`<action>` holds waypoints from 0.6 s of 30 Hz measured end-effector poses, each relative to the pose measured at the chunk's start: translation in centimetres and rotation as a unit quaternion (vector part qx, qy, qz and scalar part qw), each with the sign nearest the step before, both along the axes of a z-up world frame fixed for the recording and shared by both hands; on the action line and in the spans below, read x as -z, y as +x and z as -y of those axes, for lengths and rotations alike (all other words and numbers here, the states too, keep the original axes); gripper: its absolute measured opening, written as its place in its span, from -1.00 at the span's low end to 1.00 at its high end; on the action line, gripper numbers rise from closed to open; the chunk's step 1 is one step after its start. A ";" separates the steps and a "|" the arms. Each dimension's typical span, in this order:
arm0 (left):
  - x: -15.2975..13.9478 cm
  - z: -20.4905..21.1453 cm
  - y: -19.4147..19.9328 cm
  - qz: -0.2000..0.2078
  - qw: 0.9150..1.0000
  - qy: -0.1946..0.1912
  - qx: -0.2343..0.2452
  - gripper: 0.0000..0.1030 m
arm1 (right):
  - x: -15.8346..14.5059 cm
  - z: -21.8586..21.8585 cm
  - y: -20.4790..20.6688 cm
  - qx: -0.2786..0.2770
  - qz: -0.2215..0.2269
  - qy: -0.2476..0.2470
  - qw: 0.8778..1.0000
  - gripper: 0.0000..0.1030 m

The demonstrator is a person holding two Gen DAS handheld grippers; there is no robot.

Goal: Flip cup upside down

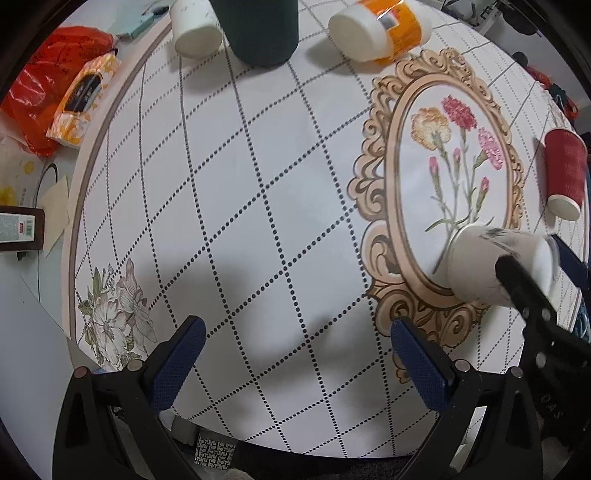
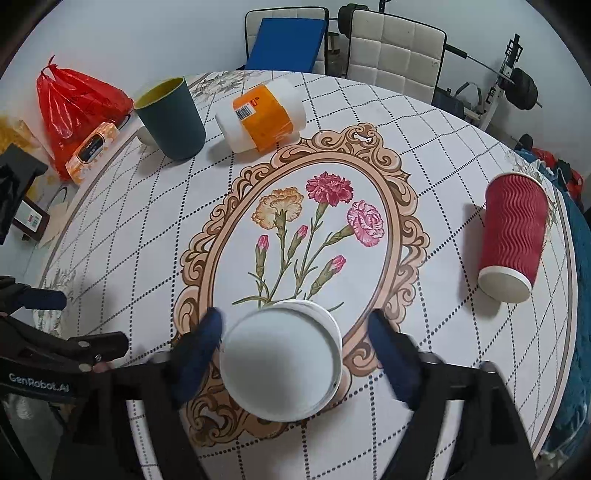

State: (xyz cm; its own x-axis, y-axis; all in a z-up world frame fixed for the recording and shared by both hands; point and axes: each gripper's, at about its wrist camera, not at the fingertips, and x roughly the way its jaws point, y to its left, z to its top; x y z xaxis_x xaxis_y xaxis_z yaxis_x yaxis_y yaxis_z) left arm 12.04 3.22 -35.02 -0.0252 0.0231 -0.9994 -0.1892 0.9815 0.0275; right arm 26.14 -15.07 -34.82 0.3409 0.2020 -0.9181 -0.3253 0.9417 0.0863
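Round counter (image 2: 461,155) covered in a white cloth with a dotted diamond grid and an ornate oval frame of printed carnations (image 2: 306,236) at centre. White paper cup (image 2: 284,362) sits between the right gripper (image 2: 295,350) fingers, over the near end of the oval; a flat white end faces the right wrist camera, slightly tilted, motion-blurred. Right fingers are spread wide, one each side of the cup, left one close to the wall, right one clearly apart; contact can't be confirmed. Left gripper (image 1: 295,354) hangs over bare cloth, fingers wide apart, holding nothing; the white cup (image 1: 495,266) is off to the right of its fingers. Ahead of the right fingers: dark green cup (image 2: 171,118) upright, orange-labelled white container (image 2: 262,116) on its side. Far right of them: red ribbed cup (image 2: 513,236) lying on its side near the counter edge. Left of the counter edge: red plastic bag (image 2: 77,107) and an orange wipes pack (image 2: 90,151). A small white cup (image 1: 194,27) stands just beside the green one in the left view. Room beyond: pale wall, two white padded chairs (image 2: 395,51), a blue cushion (image 2: 288,40), weight equipment (image 2: 513,85) at the right.
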 end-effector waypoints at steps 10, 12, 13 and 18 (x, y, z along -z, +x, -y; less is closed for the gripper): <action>-6.7 1.7 -1.6 0.082 0.994 0.025 0.072 1.00 | -5.1 3.7 -3.3 0.114 -0.016 -0.035 0.993 0.82; -7.9 1.9 -1.6 0.099 0.991 0.028 0.088 1.00 | -6.4 4.5 -4.5 0.149 -0.014 -0.050 0.987 0.82; -8.4 2.0 -1.9 0.108 0.989 0.025 0.095 1.00 | -7.1 4.9 -5.1 0.169 -0.014 -0.054 0.984 0.82; -11.7 2.2 -3.7 0.145 0.981 0.018 0.130 1.00 | -10.0 5.8 -8.4 0.229 -0.006 -0.055 0.972 0.82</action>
